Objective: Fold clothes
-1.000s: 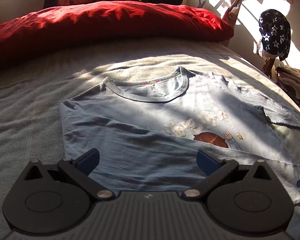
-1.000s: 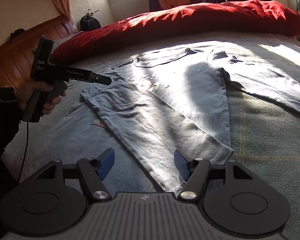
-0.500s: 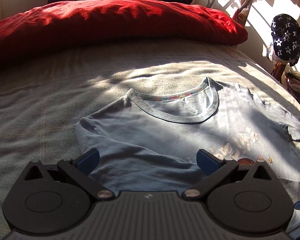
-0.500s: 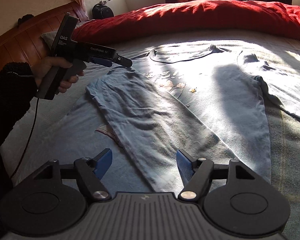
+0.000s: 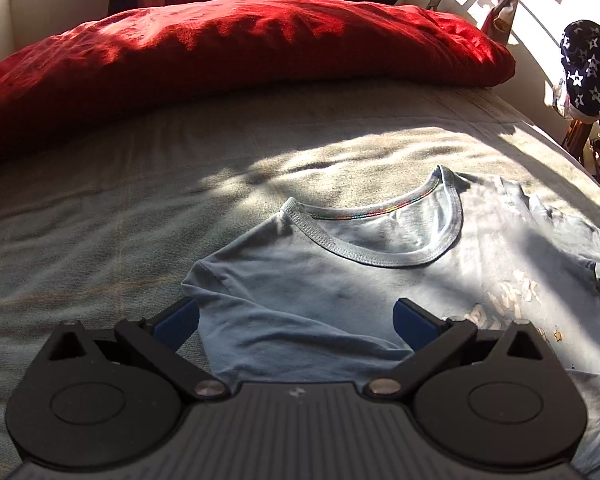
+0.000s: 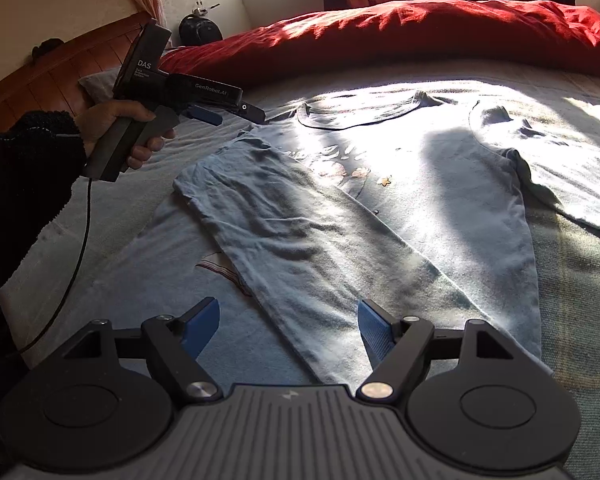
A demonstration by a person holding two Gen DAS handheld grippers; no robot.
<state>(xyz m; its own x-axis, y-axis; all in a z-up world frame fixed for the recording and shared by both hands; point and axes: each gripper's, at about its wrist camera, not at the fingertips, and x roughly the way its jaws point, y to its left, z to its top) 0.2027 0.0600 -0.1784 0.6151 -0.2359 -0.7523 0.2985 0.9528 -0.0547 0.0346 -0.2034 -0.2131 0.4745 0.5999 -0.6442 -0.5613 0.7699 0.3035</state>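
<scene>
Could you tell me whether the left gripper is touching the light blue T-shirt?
Apart: the right wrist view shows the left gripper hovering above the T-shirt.

My left gripper [image 5: 296, 320] now sits farther up the shirt [image 5: 340, 300] than a second ago: the neckline [image 5: 372, 240], which lay well ahead of it, is now near, and the printed picture on the chest has slid off toward the right edge of its view. Seen from my right side, the left hand [image 6: 116, 128] and its tool are higher and nearer the shirt's shoulder than before. My right gripper [image 6: 288, 328] has shifted across the folded sleeve [image 6: 284, 232], so the sleeve's lower end now lies between its jaws, which are spread wider than a second ago, off the cloth.
</scene>
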